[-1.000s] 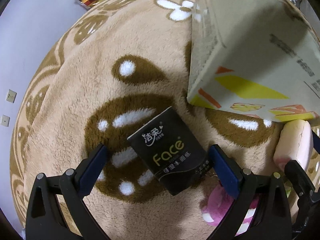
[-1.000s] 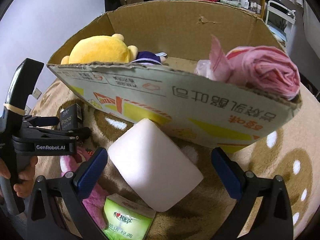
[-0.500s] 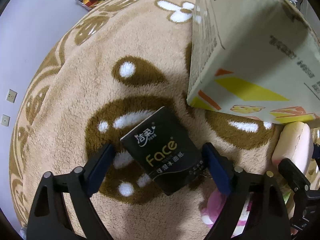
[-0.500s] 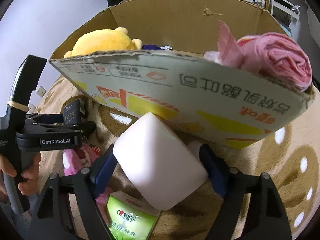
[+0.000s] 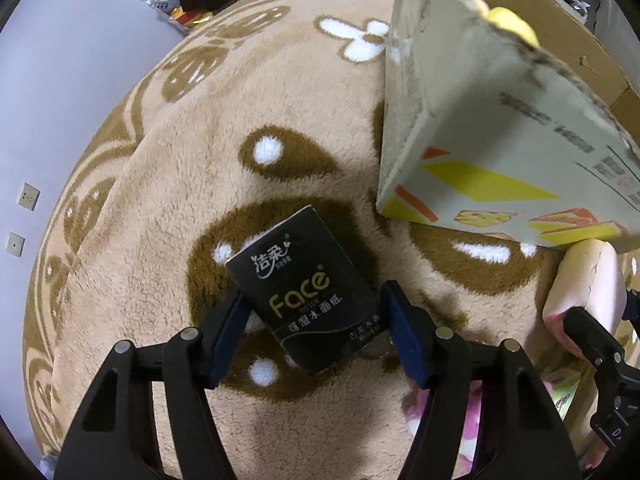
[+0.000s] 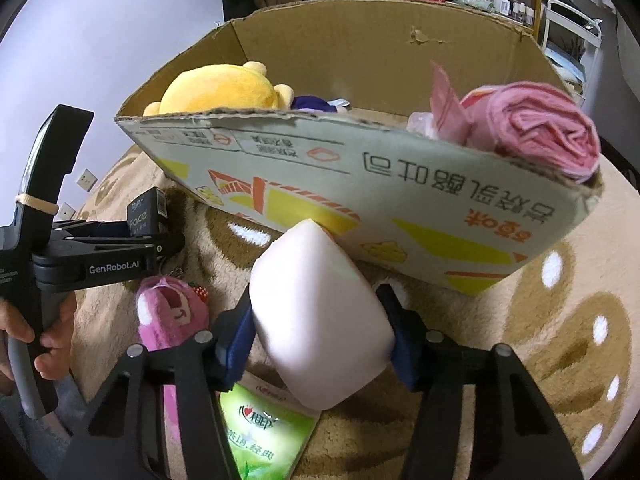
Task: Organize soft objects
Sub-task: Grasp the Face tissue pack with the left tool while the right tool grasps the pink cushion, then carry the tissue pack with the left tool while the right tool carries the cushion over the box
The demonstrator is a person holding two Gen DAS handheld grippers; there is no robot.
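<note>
Left wrist view gives us the black tissue pack (image 5: 304,288) lying on the tan rug (image 5: 180,152), between the blue pads of our left gripper (image 5: 316,332); its jaws are closing and both pads already press the pack's sides. Right wrist view shows what that one cannot: the pale foam block (image 6: 320,328) clamped in our right gripper (image 6: 320,344), jaws closing on it, with the green tissue pack (image 6: 264,432) beneath and a pink plush (image 6: 172,316) to the left. Beyond stands the cardboard box (image 6: 360,184), holding a yellow plush (image 6: 220,92) at far left and a rolled pink cloth (image 6: 544,132) at right.
</note>
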